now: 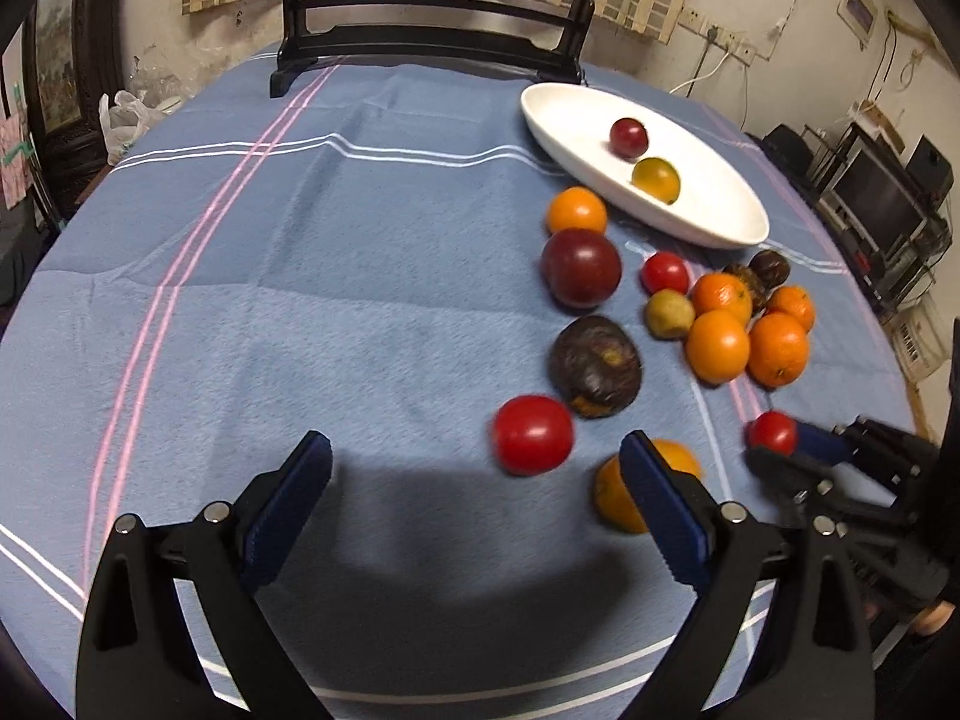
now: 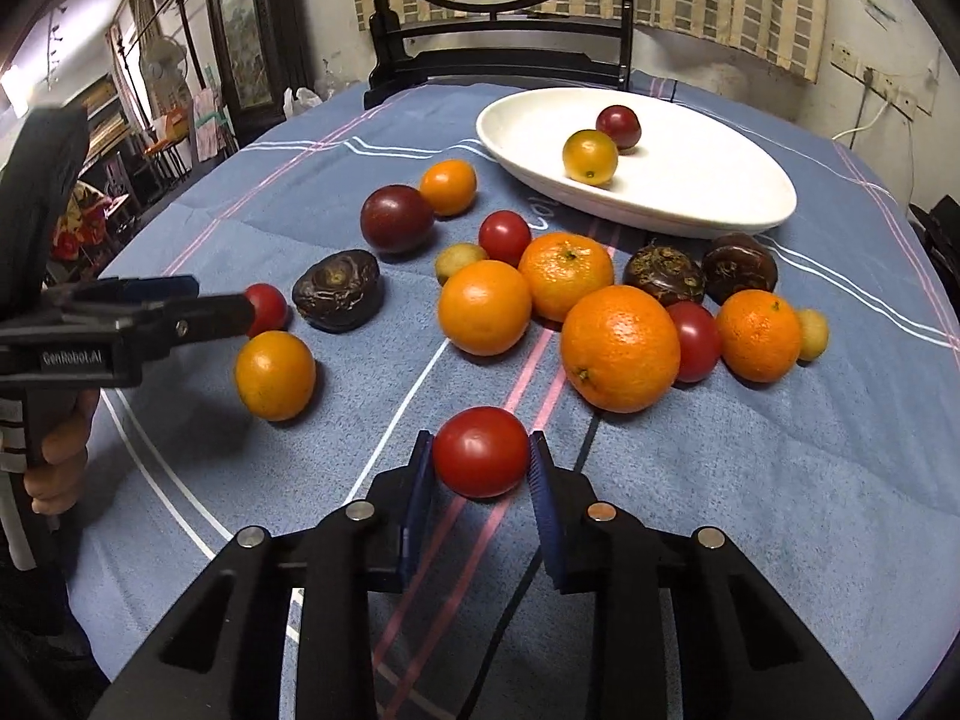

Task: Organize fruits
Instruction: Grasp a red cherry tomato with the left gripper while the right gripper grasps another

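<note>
Right claw (image 2: 480, 462) is closed on a red tomato (image 2: 480, 451) near the front of the counter (image 2: 780, 510). Both blue pads touch its sides and it sits low over the blue striped cloth; can't tell if it's lifted.

Left claw (image 1: 474, 468) is wide open, nothing between the pads, hovering over bare cloth. A second red tomato (image 1: 533, 434) sits just beyond its tips, between the two fingers in view. An orange (image 1: 636, 486) lies partly behind its right finger. In the right wrist view the left claw (image 2: 249, 306) comes in from the left edge, held by a hand (image 2: 57, 450), tips close to that tomato and the orange.

White oval dish (image 2: 720, 192) sits at the far side of the counter. It holds two fruits: a dark red plum (image 2: 618, 126) and a yellow-green one (image 2: 590, 156) touching it.

The rest is loose on the cloth in front of the dish:
- a cluster of oranges, biggest one (image 2: 620, 348) nearest the right claw
- another tomato (image 2: 504, 237) at the back of the cluster, plus one (image 2: 696, 341) wedged between two oranges
- a large dark plum (image 2: 396, 219) with a small orange (image 2: 447, 186) beside it
- a dark wrinkled fruit (image 2: 338, 290) off to the left
- two similar dark ones (image 2: 663, 274) just in front of the dish rim

A dark wooden chair (image 2: 498, 60) stands behind the counter.
</note>
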